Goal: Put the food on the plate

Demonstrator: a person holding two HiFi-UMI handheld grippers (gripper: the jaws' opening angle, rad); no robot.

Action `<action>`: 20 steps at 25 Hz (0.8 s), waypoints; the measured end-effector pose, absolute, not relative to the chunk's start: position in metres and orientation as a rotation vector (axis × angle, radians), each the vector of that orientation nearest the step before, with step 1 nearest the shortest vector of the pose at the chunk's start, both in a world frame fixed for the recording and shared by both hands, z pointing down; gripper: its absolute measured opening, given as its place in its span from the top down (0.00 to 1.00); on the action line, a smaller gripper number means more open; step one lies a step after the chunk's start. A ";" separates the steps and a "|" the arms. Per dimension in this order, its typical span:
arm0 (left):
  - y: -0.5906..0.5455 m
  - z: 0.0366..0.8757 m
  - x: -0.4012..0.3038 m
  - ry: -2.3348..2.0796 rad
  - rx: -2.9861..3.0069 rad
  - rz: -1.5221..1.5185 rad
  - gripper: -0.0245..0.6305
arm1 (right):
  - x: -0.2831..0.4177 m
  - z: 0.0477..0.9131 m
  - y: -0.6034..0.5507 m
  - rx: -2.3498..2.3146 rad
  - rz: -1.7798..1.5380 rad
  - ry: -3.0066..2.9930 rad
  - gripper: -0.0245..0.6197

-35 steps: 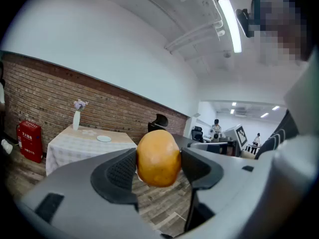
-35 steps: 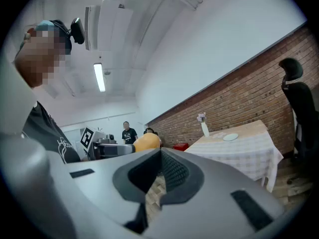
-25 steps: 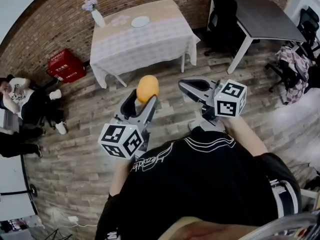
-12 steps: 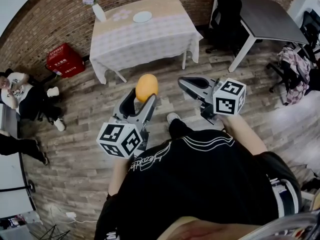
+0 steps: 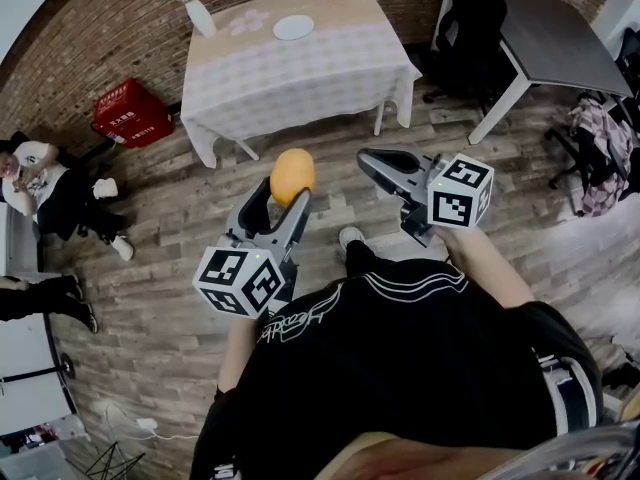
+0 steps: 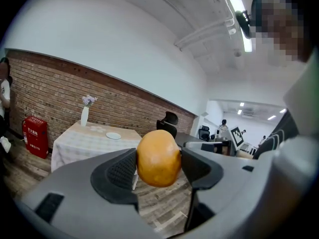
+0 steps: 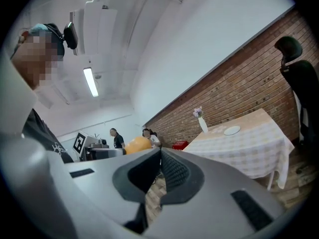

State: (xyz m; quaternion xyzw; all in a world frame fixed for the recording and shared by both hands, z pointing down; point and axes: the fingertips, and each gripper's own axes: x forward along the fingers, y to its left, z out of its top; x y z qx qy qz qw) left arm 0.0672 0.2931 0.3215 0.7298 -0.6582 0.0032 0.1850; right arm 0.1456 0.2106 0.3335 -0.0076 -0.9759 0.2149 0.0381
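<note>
Left gripper view: orange food (image 6: 158, 159) clamped inside the left claw (image 6: 159, 164)

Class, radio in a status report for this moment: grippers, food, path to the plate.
Left gripper shut on orange food, held off the floor. Right gripper shut, empty. Plate on table ahead; nothing seen between.

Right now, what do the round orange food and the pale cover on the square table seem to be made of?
The round orange food: smooth matte skin, slightly mottled; perhaps real fruit, perhaps plastic. The pale table cover: probably woven cloth, faintly checked, hanging in folds at corners.
</note>
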 end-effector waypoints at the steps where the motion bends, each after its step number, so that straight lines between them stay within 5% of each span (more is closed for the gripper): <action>1: 0.285 0.324 0.061 -1.852 2.052 0.009 0.54 | 0.140 0.336 0.202 -0.020 0.666 -2.991 0.97; 20: 0.076 0.324 -0.057 -1.839 2.019 0.039 0.54 | 0.023 0.343 -0.006 -0.010 0.728 -2.982 0.97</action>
